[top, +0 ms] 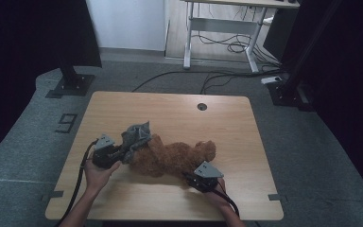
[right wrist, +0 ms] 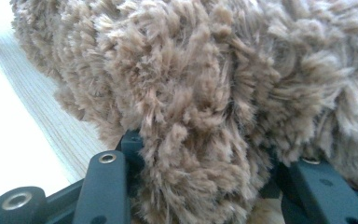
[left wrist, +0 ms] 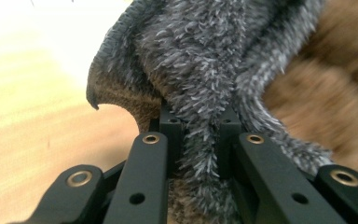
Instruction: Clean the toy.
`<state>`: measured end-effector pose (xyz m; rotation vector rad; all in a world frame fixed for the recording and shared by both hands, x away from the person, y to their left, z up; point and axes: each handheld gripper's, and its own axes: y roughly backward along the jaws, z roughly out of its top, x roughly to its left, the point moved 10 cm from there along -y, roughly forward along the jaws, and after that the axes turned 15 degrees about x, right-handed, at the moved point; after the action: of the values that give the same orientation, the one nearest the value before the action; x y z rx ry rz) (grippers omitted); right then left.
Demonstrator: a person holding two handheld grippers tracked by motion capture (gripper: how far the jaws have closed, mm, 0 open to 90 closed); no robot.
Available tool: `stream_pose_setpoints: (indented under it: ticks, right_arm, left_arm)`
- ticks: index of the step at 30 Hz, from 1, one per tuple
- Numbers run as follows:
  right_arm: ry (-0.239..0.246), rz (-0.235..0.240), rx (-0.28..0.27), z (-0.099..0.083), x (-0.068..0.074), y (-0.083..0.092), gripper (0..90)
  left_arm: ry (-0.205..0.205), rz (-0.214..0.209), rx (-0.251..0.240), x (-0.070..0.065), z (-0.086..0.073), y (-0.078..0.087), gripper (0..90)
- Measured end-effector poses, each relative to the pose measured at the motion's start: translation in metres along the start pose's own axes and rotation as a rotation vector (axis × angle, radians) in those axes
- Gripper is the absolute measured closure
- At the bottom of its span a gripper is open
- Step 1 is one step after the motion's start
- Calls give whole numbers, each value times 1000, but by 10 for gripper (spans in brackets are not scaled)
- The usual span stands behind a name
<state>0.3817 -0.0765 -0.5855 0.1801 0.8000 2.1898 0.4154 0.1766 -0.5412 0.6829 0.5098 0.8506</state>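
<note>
High view: a brown plush teddy bear [top: 175,158] lies on its side across the middle of a light wooden table with rounded corners [top: 246,198]. A grey fuzzy knitted garment [top: 135,136] sits bunched over the bear's left end. The left gripper [top: 121,152] meets that grey fabric from the left, a hand [top: 99,174] behind it. The right gripper [top: 192,178] is pressed into the bear's lower edge near the front of the table. The tabletop has a small round cable hole [top: 202,106] near its far edge. The table stands on grey carpet [top: 23,142] with black cables [top: 179,75] trailing across it; a white-framed desk [top: 222,28] stands beyond.

Left gripper view: the black jaws are pressed together on a fold of the grey garment [left wrist: 200,93], which rises between them, with the brown fur [left wrist: 326,98] at the right and the wood [left wrist: 32,140] to the left.

Right gripper view: the jaws stand partly apart, pinching a thick tuft of the bear's fur [right wrist: 191,140] that bulges between them.
</note>
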Motion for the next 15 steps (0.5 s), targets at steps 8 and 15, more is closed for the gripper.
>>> stream_pose_setpoints:
  ticks: [8,15]
  right_arm:
    - [-5,4,2,-1,-1,0,509]
    - [-1,1,0,0,-1,0,509]
  left_arm:
    - [-29,-54,-69,-20,26,16,789]
    - [-139,-132,-122,-82,77,21,787]
